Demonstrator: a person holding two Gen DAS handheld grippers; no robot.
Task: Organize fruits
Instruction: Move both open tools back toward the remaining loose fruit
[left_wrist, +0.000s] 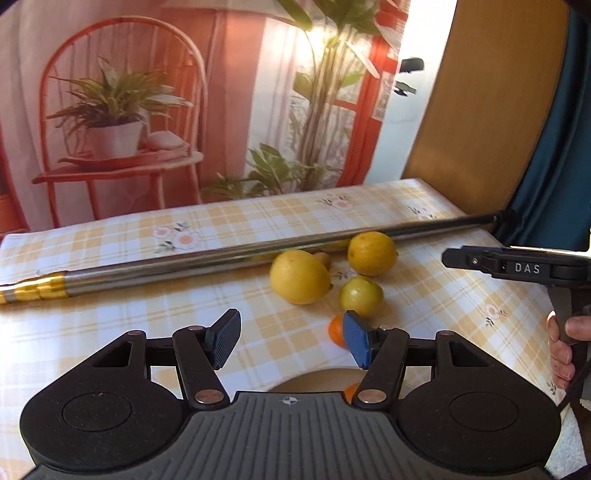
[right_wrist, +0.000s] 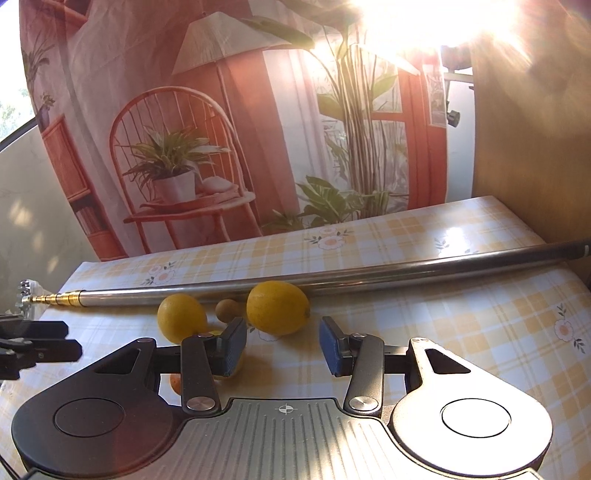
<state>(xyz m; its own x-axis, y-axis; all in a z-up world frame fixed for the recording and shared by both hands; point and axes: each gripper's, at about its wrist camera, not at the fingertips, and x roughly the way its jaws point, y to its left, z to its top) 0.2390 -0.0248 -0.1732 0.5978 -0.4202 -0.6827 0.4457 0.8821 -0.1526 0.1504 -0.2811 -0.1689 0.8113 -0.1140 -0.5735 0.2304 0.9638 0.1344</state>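
Both grippers hover empty with jaws apart — left gripper, right gripper. Lemons sit beside the metal rod on the table.

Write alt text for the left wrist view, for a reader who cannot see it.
An open left tool hovers over a yellow checked tablecloth near two lemons, a small green fruit and a small orange fruit. A long metal rod lies behind the fruit. The right tool enters from the right.
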